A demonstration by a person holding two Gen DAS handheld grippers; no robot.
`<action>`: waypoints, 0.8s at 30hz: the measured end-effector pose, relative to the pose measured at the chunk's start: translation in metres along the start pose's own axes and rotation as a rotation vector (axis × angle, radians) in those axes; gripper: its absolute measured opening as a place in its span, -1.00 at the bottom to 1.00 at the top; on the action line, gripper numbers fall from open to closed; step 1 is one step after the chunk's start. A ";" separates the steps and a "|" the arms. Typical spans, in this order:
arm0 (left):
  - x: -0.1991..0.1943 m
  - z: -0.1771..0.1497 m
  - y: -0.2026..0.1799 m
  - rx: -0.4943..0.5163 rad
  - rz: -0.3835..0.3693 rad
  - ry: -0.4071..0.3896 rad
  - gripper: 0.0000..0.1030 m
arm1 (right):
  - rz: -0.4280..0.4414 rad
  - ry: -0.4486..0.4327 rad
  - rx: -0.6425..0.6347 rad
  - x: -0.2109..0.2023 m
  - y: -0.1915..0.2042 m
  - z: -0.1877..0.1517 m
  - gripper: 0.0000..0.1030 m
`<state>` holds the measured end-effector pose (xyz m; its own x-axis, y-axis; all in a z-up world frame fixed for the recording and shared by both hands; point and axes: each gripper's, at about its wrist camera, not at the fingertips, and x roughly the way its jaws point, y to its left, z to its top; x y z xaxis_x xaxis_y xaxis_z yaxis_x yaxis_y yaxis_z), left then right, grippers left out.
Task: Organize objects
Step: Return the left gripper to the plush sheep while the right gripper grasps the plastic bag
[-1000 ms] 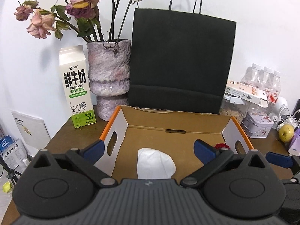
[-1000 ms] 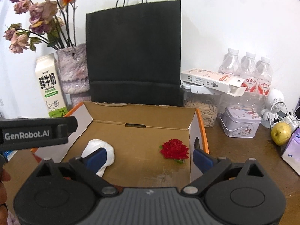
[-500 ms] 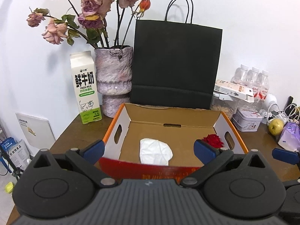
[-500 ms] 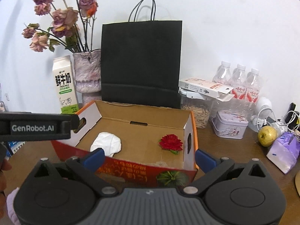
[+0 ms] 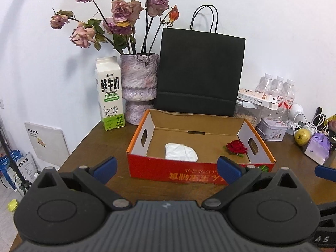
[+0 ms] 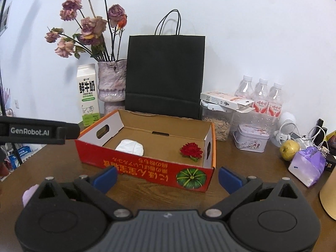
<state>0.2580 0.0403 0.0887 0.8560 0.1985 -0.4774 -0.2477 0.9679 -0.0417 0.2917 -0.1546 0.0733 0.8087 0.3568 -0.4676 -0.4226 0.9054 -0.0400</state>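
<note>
An open red cardboard box (image 5: 189, 173) (image 6: 147, 171) sits on the brown table. Inside lie a white folded packet (image 5: 181, 151) (image 6: 130, 146) and a red artificial flower (image 5: 235, 147) (image 6: 191, 149). My left gripper (image 5: 167, 167) is open and empty, held back in front of the box. My right gripper (image 6: 167, 175) is open and empty, also in front of the box. The left gripper's body (image 6: 37, 130) shows at the left of the right wrist view.
Behind the box stand a milk carton (image 5: 109, 93), a vase of dried roses (image 5: 139, 88) and a black paper bag (image 5: 199, 73). To the right are water bottles (image 6: 260, 96), a seed jar (image 6: 218, 124), a tin (image 6: 251, 137), a pear (image 6: 290, 149) and a purple pouch (image 6: 307, 166).
Both grippers have pulled back and up from over the box; the box's red front wall now shows. The packet and flower have not moved.
</note>
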 end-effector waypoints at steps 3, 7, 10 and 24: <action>-0.008 -0.007 0.003 0.015 -0.001 -0.004 1.00 | -0.004 -0.008 0.002 -0.011 -0.001 -0.007 1.00; -0.018 -0.015 0.008 0.012 0.000 -0.005 1.00 | -0.005 -0.014 0.009 -0.025 -0.005 -0.015 1.00; -0.027 -0.022 0.012 0.010 -0.001 -0.009 1.00 | -0.013 -0.021 0.009 -0.034 -0.006 -0.020 1.00; -0.064 -0.059 0.014 0.040 -0.051 -0.010 1.00 | -0.010 -0.028 0.009 -0.074 -0.018 -0.055 1.00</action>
<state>0.1730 0.0321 0.0665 0.8714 0.1497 -0.4671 -0.1851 0.9822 -0.0306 0.2172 -0.2094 0.0599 0.8243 0.3538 -0.4421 -0.4105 0.9111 -0.0363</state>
